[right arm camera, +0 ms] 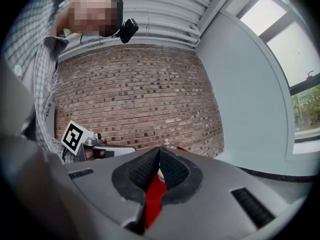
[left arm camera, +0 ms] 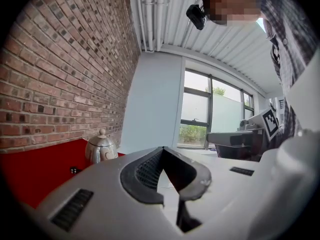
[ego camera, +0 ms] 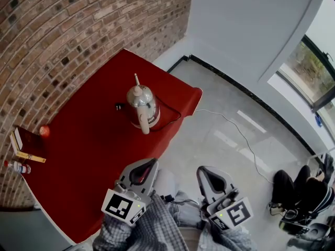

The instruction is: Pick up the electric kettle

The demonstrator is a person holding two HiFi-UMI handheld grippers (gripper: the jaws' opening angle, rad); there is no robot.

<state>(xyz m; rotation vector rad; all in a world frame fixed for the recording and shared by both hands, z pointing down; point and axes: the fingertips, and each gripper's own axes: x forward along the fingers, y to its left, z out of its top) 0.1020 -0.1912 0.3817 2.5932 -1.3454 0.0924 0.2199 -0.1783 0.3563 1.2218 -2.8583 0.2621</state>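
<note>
Kettle (ego camera: pixel 142 106) stood upright on the red table (ego camera: pixel 94 156), silver-bodied, its cream handle turned toward the person and thin spout pointing away; well ahead of both tools, untouched. Nearest in the head view: checked sleeves (ego camera: pixel 152 229), each hand carrying a gripper with its marker cube (ego camera: pixel 123 205). Left gripper (ego camera: pixel 150 162) over the table's near edge, jaws pressed together with nothing between them, seen tip to tip in its own view (left arm camera: pixel 163 148), where the kettle (left arm camera: pixel 100 146) showed off to the left. Right gripper (ego camera: pixel 205 169) over the grey floor (ego camera: pixel 225 140) beside the table, jaws likewise closed and empty (right arm camera: pixel 160 149). Dark cord (ego camera: pixel 170 116) looped from the kettle's base. At the table's left edge: a small bottle (ego camera: pixel 15 167), a dark red book (ego camera: pixel 29 143), an orange ball (ego camera: pixel 44 131). Beyond, a brick wall (ego camera: pixel 63 30); a white cable (ego camera: pixel 235 127) crossed the floor
</note>
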